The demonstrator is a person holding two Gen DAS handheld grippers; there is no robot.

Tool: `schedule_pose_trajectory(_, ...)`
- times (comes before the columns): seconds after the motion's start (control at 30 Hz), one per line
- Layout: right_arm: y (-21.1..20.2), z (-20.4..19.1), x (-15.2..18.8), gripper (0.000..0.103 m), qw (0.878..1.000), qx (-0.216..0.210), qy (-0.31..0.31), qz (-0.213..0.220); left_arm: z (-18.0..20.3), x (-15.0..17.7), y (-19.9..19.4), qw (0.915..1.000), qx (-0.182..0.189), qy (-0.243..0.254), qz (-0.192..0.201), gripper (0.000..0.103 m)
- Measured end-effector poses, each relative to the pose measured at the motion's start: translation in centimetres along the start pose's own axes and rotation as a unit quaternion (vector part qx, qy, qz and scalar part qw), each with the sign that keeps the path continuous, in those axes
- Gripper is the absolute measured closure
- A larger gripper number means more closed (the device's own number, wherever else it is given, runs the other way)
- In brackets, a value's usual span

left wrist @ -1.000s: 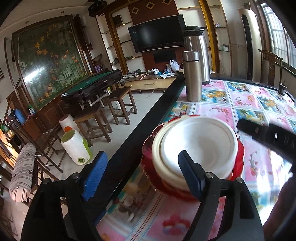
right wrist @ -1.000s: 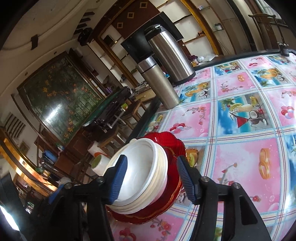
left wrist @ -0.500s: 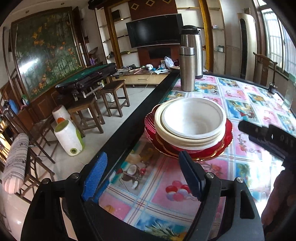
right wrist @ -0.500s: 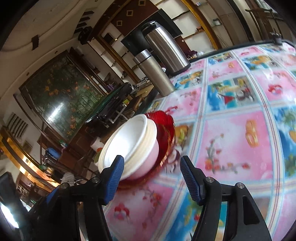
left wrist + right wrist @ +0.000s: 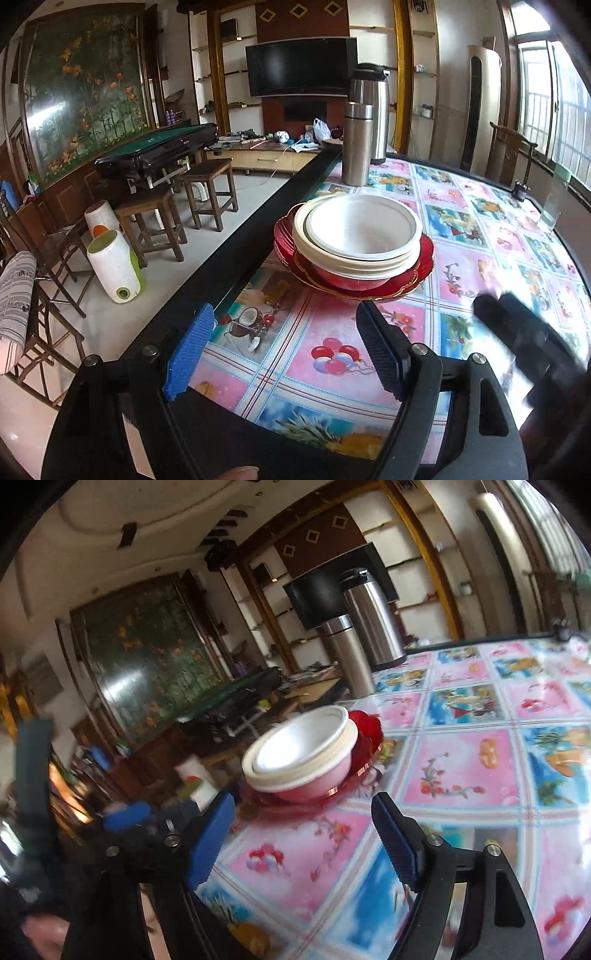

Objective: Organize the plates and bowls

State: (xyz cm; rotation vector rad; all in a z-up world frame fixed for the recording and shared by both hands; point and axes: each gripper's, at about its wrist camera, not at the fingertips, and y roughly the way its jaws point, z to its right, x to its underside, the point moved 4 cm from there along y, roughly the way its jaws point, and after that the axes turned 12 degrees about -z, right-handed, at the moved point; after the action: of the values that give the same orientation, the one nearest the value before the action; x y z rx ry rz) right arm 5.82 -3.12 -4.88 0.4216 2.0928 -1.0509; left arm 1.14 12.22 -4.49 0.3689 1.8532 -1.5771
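Stacking looks done: the white bowls [image 5: 364,230] sit nested inside the red plate [image 5: 413,278], in the middle of the left wrist frame, near the tabletop [image 5: 332,354] edge. Both the left gripper [image 5: 284,354] and right gripper [image 5: 303,843] are wide apart and empty. Next, I think, nothing needs lifting.

Your left hand-held gripper [image 5: 284,350] hangs wide apart and empty over the desk [image 5: 332,373]. Ahead, white bowls [image 5: 364,230] sit stacked on red plates [image 5: 413,280]; flasks [image 5: 356,144] stand beyond.
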Motion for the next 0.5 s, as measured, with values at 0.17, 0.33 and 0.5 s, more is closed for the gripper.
schedule_pose_trajectory(0.17,-1.4,-2.6,1.0,0.024,0.999,0.017,-0.029,-0.007,-0.6,0.9,-1.4,0.9999,-0.003,-0.004,0.009,0.023)
schedule_pose_trajectory(0.33,-3.8,-4.4,0.2,0.023,0.999,0.004,-0.046,0.021,-1.7,1.3,-3.2,0.9997,0.004,-0.017,0.019,0.023)
schedule_pose_trajectory(0.5,-5.9,-6.3,0.0,0.023,0.998,0.003,-0.055,0.039,-2.2,1.5,-5.4,0.9989,0.004,-0.023,0.042,0.02)
